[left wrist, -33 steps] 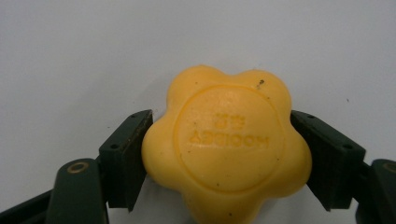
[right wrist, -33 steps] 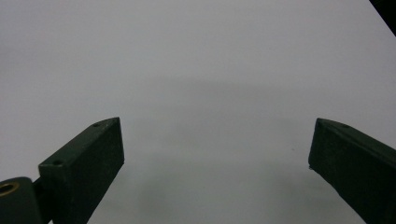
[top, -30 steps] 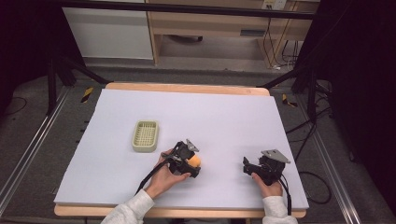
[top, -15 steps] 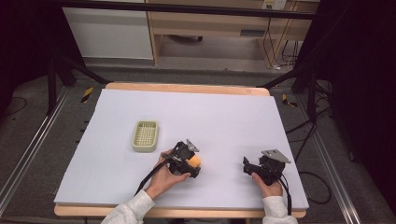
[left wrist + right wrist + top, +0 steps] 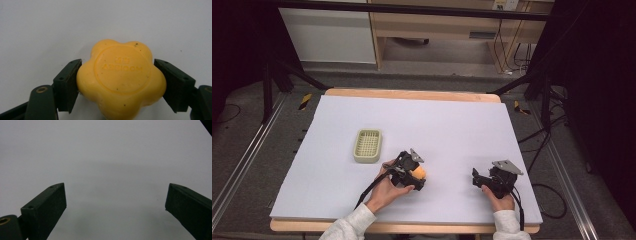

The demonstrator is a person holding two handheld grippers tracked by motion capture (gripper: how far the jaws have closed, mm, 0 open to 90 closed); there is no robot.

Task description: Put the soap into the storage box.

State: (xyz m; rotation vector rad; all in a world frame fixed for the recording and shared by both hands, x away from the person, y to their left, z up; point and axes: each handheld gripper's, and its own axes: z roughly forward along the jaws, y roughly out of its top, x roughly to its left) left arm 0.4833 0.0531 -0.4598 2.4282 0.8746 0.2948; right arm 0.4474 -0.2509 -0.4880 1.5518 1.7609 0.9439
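The counter (image 5: 452,125) is covered by a pale grey-white sheet, with a strip of its wooden edge seen at the far side. A pale green soap dish (image 5: 367,145) with a slotted floor is taken as the landmark; it is set on the sheet, and nothing is seen lying in it. Near the dish, on its right and toward the person, the left gripper (image 5: 414,176) is held low over the sheet by the person's left hand (image 5: 387,191). Between its jaws a yellow-orange, flower-shaped soap (image 5: 121,77) is clamped, each pad being pressed against an opposite side of the bar; a round raised disc with faint lettering is seen on the upper face of the soap, and the sheet lies behind it. The soap is thus kept apart from the dish. Well to the right of the dish, past the left gripper, the right gripper (image 5: 115,205) is held by the right hand (image 5: 498,197); its jaws are spread wide, with bare sheet between them.
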